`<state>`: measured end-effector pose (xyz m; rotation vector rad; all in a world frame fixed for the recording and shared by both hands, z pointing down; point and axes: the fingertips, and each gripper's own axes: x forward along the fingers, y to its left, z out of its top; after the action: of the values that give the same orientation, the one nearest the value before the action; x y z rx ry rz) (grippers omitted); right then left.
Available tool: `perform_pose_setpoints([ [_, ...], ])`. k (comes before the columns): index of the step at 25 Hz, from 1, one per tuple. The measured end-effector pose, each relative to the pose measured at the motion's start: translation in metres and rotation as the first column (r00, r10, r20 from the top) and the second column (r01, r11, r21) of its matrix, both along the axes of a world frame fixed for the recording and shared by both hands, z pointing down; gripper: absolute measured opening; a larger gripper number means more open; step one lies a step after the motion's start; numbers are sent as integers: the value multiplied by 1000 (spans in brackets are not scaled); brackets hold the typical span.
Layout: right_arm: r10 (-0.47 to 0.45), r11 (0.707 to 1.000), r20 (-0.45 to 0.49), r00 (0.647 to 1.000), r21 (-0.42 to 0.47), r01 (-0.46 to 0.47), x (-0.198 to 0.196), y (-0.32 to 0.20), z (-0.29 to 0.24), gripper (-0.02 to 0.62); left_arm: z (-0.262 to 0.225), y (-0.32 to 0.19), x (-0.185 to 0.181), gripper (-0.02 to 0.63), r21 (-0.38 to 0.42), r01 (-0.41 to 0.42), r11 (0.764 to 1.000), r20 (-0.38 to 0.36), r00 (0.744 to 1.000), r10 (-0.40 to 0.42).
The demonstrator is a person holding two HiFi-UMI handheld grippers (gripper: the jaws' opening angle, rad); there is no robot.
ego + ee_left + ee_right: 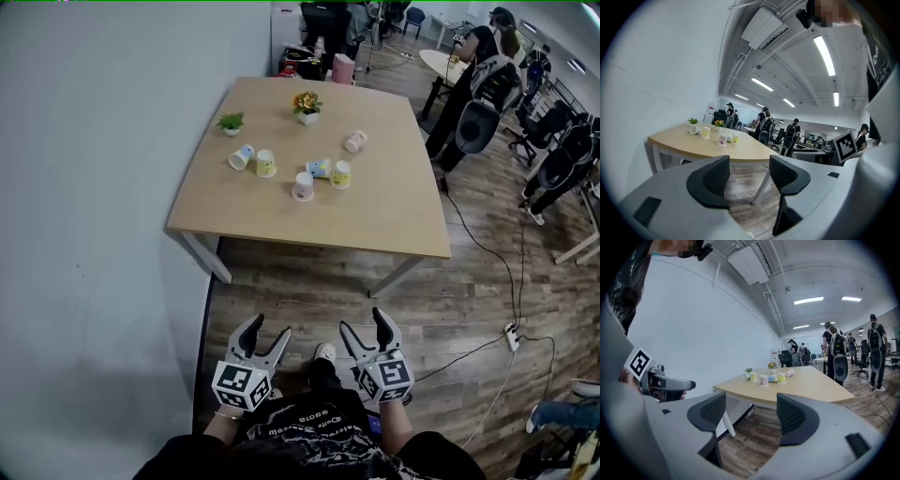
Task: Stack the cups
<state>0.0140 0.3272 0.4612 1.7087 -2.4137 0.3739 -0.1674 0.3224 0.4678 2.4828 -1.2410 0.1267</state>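
Several paper cups sit in a loose cluster on the wooden table (394, 220). Among them are a pink one (304, 187), a yellow one (266, 164) and one on its side (355, 142). The same pink cup (723, 139) shows small in the left gripper view, and again (763, 380) in the right gripper view. My left gripper (269, 328) (749, 173) and right gripper (363, 322) (751, 413) hang side by side over the wooden floor, well short of the table's near edge. Both are open with nothing between the jaws.
A small green plant (231, 123) and a flower pot (307, 105) stand at the table's far side. A white wall (84, 187) runs along the left. People with backpacks (473, 80), office chairs and a floor cable with a power strip (512, 336) are at the right.
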Motion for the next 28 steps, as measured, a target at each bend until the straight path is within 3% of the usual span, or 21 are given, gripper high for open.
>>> perform_pose_setpoints([
  [5, -16, 1000, 0, 1000, 24, 16, 33, -57, -6, 348, 0, -42, 23, 273, -13, 56, 998, 21, 998, -56],
  [16, -178, 984, 7, 984, 4, 178, 76, -115, 5, 329, 7, -93, 87, 273, -21, 161, 987, 29, 987, -160],
  [28, -146, 989, 41, 988, -18, 147, 102, -150, 13, 324, 19, -134, 112, 273, -56, 175, 983, 78, 982, -170],
])
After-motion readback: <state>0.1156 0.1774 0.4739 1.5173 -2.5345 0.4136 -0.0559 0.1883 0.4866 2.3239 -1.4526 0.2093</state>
